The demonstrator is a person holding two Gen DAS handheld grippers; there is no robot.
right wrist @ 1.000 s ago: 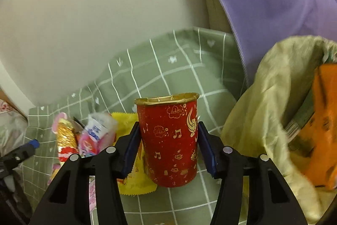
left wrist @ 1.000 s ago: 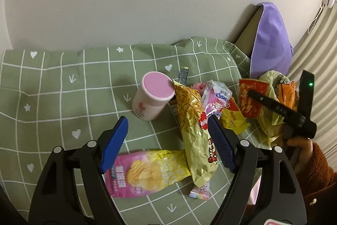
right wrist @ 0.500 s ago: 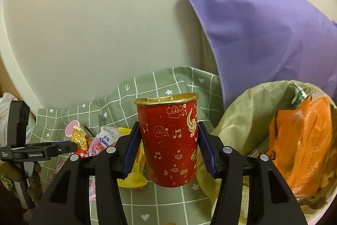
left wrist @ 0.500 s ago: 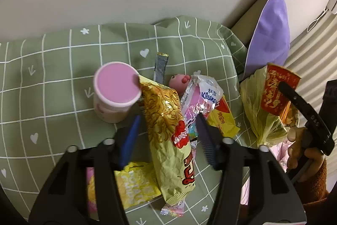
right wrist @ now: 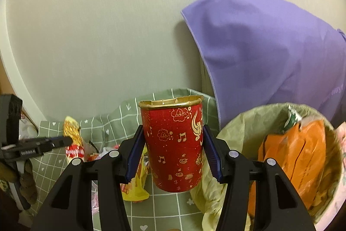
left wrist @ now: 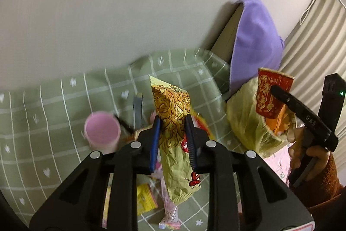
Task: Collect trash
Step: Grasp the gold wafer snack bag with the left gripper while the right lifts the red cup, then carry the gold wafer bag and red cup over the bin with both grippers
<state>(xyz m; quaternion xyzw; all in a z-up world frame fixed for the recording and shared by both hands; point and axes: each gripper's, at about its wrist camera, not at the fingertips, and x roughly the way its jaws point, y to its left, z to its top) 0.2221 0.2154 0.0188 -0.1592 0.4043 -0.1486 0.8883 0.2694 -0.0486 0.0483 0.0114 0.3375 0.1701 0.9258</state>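
Red cup [right wrist: 173,144] between right gripper [right wrist: 173,153] pads

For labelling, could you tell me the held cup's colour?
Red cup with gold motifs, clearest in right wrist view.

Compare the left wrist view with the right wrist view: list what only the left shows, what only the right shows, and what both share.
Only the left wrist view shows the pink-lidded cup on the green checked cloth, and the window blind.

Only the right wrist view shows into the trash bag, where orange packaging lies.

Both show the noodle packet between the closing jaws of the left gripper, the red paper cup clamped in the right gripper, and the purple pillow.
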